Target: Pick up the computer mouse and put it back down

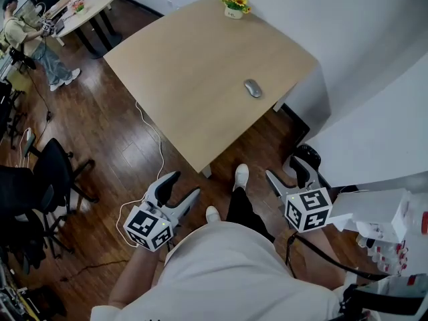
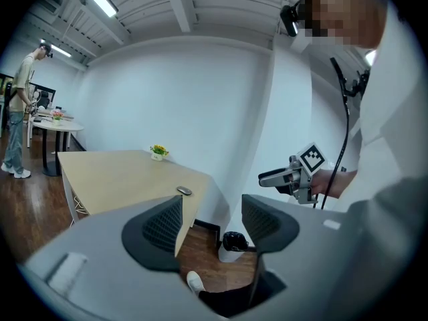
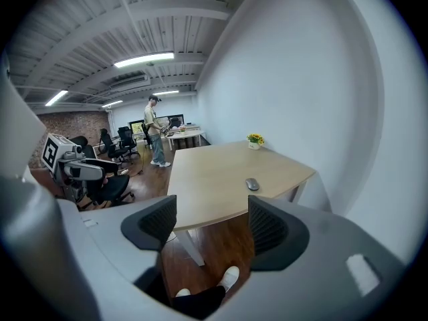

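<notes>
A grey computer mouse (image 1: 252,88) lies near the right edge of a light wooden table (image 1: 194,72); it also shows small in the left gripper view (image 2: 184,191) and the right gripper view (image 3: 251,184). My left gripper (image 1: 182,187) hangs open over the floor, well short of the table's near corner. My right gripper (image 1: 286,174) is open too, low beside my legs, with nothing between its jaws. Both are far from the mouse.
A small pot of yellow flowers (image 1: 235,7) stands at the table's far corner. A white cable (image 1: 158,154) trails across the wooden floor. Black office chairs (image 1: 47,179) stand at the left. A person (image 1: 33,39) stands by a far white table. A white wall (image 1: 374,59) runs along the right.
</notes>
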A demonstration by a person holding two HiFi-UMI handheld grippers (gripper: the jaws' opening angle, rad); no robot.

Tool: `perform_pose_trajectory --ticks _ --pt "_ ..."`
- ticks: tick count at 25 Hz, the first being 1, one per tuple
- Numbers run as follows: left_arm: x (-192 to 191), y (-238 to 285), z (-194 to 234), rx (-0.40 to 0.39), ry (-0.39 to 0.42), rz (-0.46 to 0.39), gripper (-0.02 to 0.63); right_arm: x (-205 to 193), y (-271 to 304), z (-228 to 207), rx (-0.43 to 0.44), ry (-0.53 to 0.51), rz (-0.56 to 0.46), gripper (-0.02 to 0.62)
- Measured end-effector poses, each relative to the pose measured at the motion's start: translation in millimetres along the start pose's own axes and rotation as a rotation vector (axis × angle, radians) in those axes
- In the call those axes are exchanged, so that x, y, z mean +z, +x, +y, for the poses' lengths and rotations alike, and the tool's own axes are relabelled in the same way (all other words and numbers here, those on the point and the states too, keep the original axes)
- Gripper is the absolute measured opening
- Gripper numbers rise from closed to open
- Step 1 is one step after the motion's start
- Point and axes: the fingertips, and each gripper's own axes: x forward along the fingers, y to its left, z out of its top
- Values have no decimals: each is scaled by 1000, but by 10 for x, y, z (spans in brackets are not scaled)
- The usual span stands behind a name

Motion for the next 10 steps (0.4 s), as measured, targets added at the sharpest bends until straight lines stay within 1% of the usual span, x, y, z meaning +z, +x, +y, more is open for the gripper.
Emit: perform_pose_trajectory --ticks 10 --pt "-24 -213 -10 12 2 -25 252 40 -35 175 10 -33 0 334"
